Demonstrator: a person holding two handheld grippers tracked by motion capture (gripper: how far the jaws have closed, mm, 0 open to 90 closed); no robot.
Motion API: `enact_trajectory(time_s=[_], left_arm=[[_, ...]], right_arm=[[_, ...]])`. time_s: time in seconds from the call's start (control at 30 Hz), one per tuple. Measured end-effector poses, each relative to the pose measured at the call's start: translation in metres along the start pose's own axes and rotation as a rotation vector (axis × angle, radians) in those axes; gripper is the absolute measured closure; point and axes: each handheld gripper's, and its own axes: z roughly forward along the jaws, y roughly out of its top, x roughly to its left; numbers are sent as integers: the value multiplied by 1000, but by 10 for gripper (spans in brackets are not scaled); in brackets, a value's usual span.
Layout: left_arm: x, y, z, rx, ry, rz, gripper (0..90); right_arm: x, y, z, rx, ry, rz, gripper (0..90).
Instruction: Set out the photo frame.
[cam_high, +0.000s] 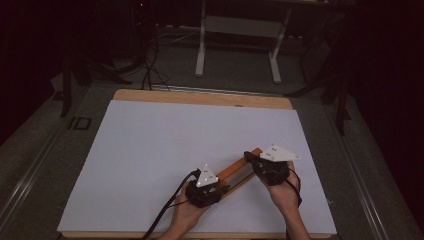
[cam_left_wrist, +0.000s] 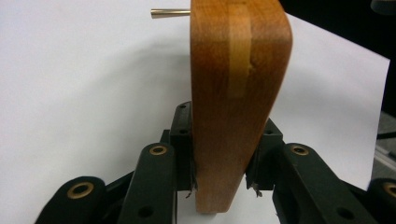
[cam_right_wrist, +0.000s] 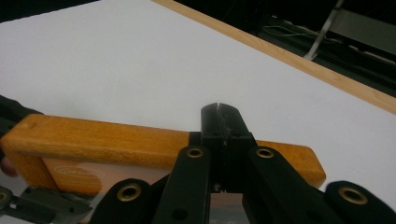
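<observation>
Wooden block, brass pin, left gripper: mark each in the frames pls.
wooden block (cam_left_wrist: 233, 116): left gripper view, on its rounded end face.
brass pin (cam_left_wrist: 170, 13): left gripper view, on the rod sticking out beside the block's top.
left gripper (cam_high: 206, 192): high view, on its black body below the grey plate.
</observation>
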Motion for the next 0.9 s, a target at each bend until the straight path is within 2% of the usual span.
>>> enact_trajectory(time_s=[0.1,0.23,0.37,0.5,0.63,0.7,0.8,0.9], left_arm=[[4,7,-6,-1,-10,14,693],[16,17,-17,16,-38,38,693],[30,27,-31,33,-67,43,693],[41,38,-45,51,-85,77,693],[51,50,-59,56,-112,93,692],[55,56,-66,51,-126,97,692],[62,63,-74,37,-139,96,692],[65,68,-80,31,-143,115,691]], right_arm=[[-1,1,-3,-11,-4,5,860],[-3,4,-9,-31,6,19,802],[-5,5,-12,-37,32,15,739],[-5,5,-11,-32,67,0,699],[0,7,-8,-27,99,-27,665],[3,9,-6,-26,131,-42,641],[8,11,-2,-19,178,-79,582],[13,12,3,-8,213,-112,507]])
